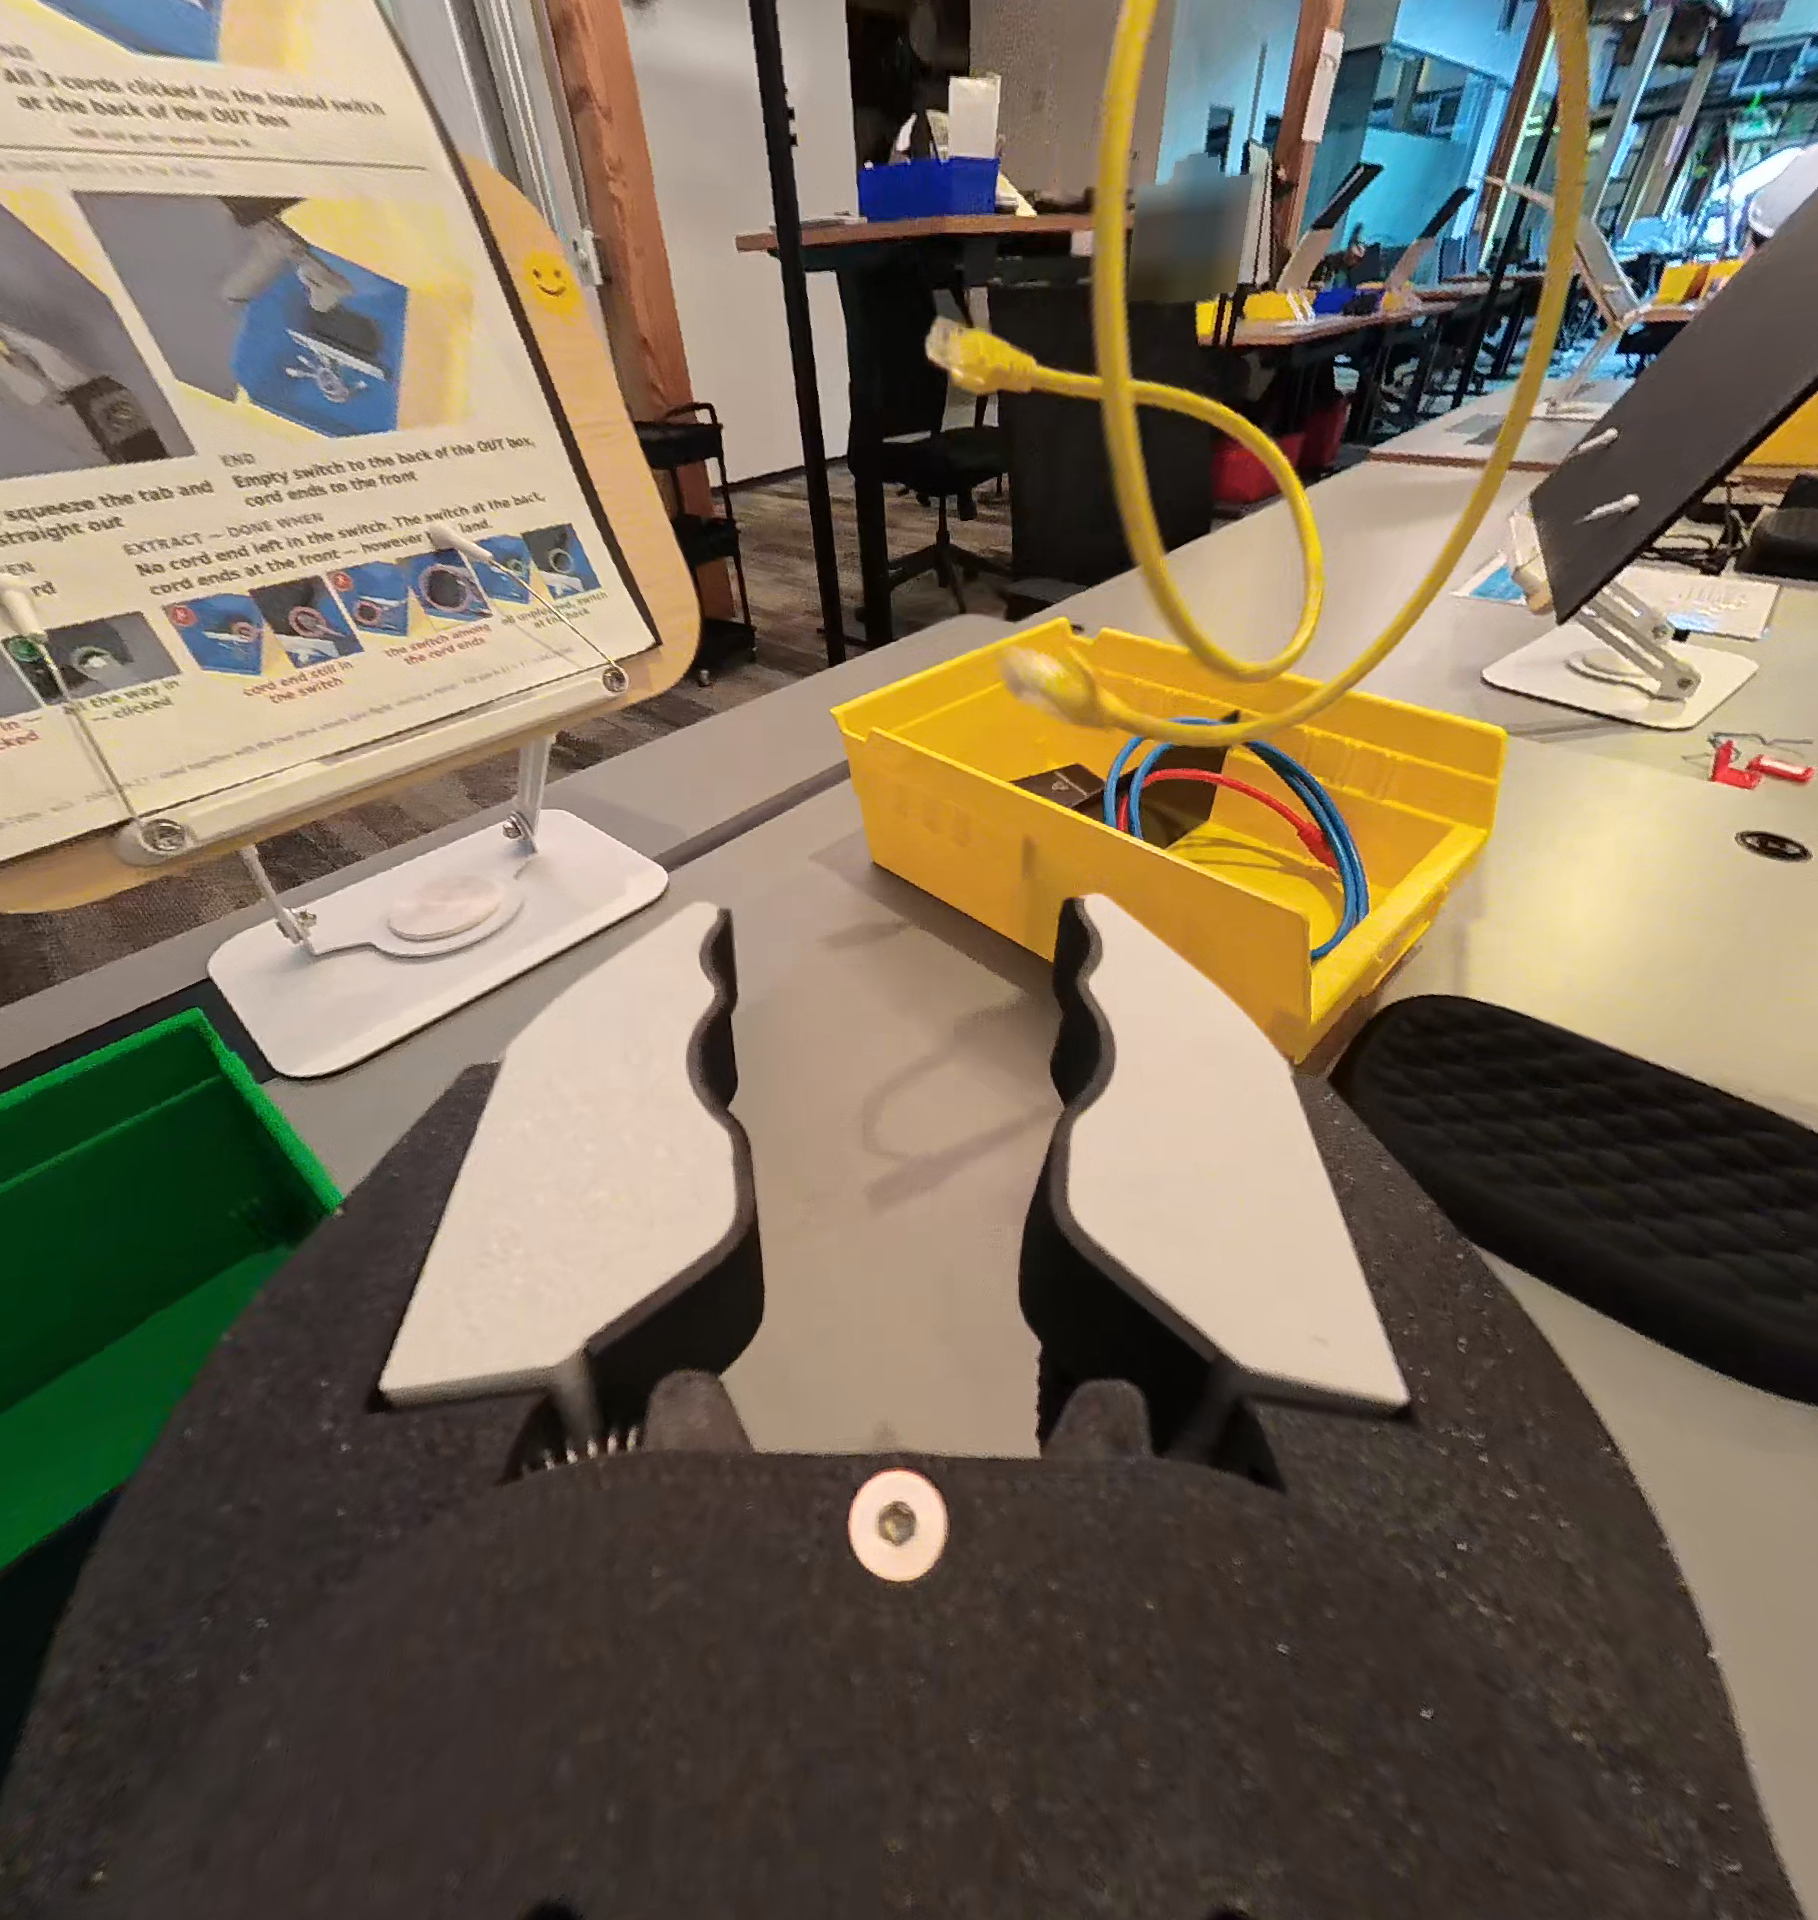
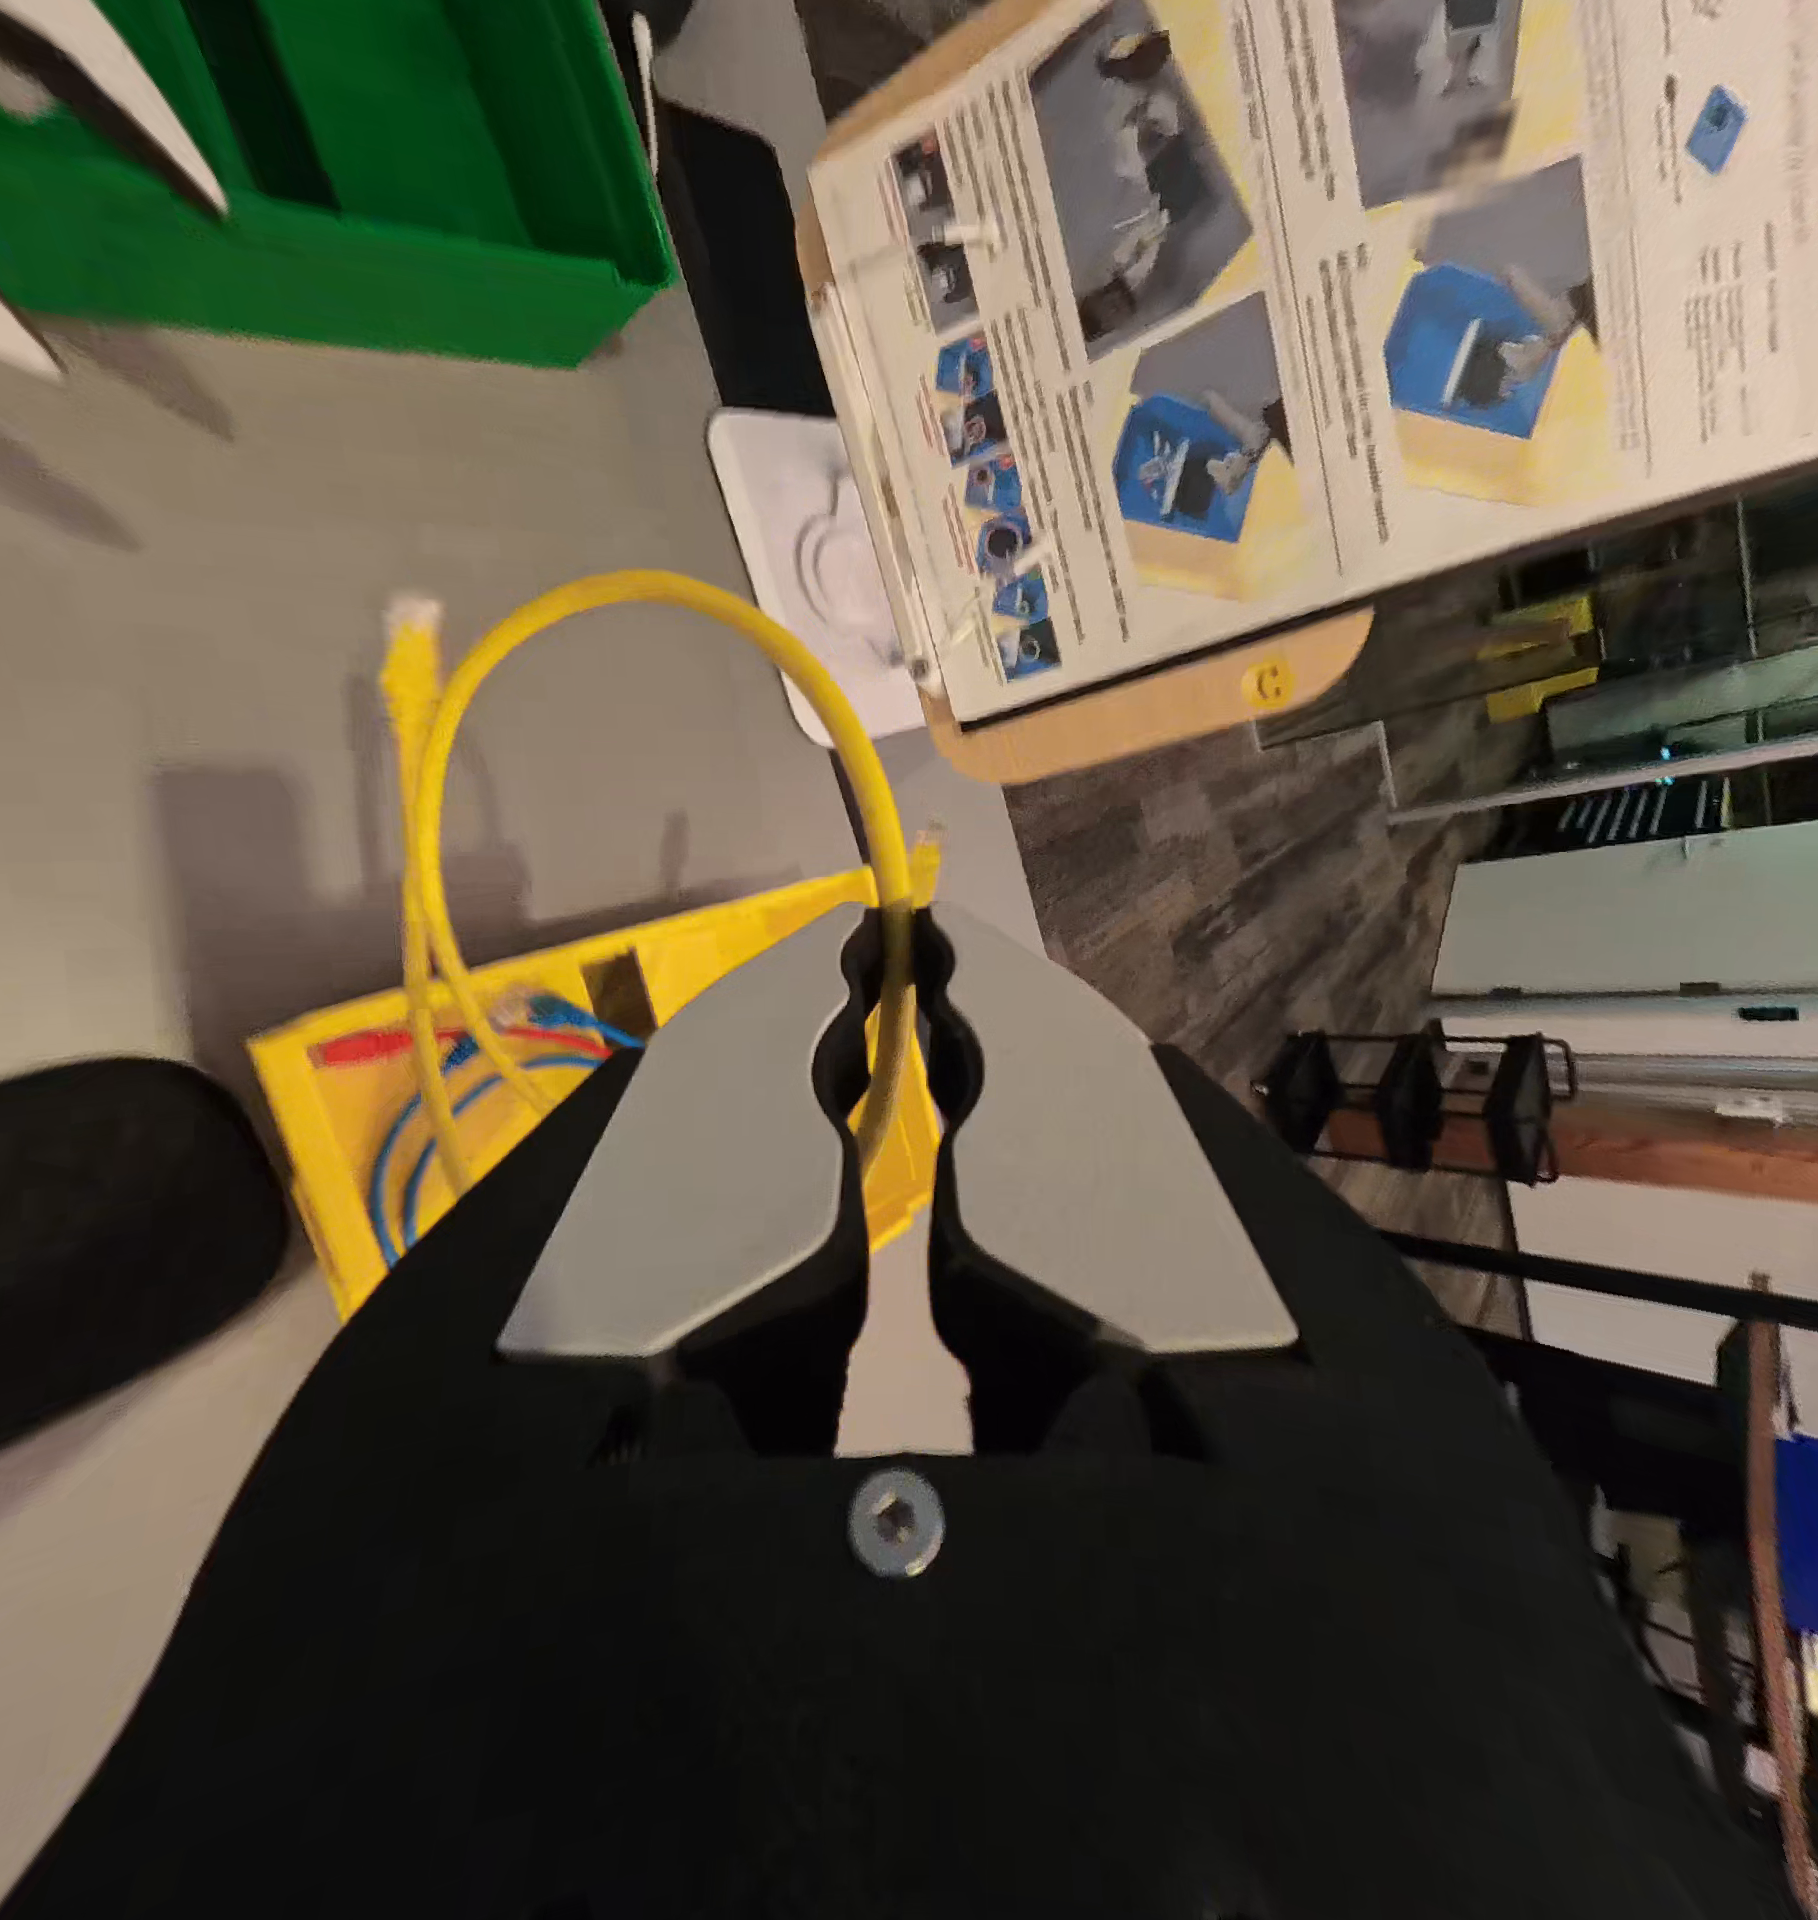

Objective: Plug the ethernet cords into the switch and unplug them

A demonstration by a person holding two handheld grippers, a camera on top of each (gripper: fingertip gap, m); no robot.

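My right gripper (image 2: 897, 925) is shut on a yellow ethernet cord (image 2: 676, 592) and holds it by the cable in the air above the table. The cord loops to the left, and one plug (image 2: 411, 644) points up. In the left wrist view the same cord (image 1: 1297, 488) hangs in loops with both plugs (image 1: 978, 358) free over the yellow bin (image 1: 1092, 852). My left gripper (image 1: 900, 914) is open and empty, low over the grey table in front of the bin. Inside the bin lie a blue cord (image 1: 1341, 862), a red cord (image 1: 1258, 795) and a black switch (image 1: 1061, 784).
A green bin (image 1: 105, 1195) stands at the left. An instruction board on a white stand (image 1: 261, 416) is at the far left. A black padded rest (image 1: 1611, 1195) lies to the right of the yellow bin. A second tilted board on a stand (image 1: 1663, 436) is at the far right.
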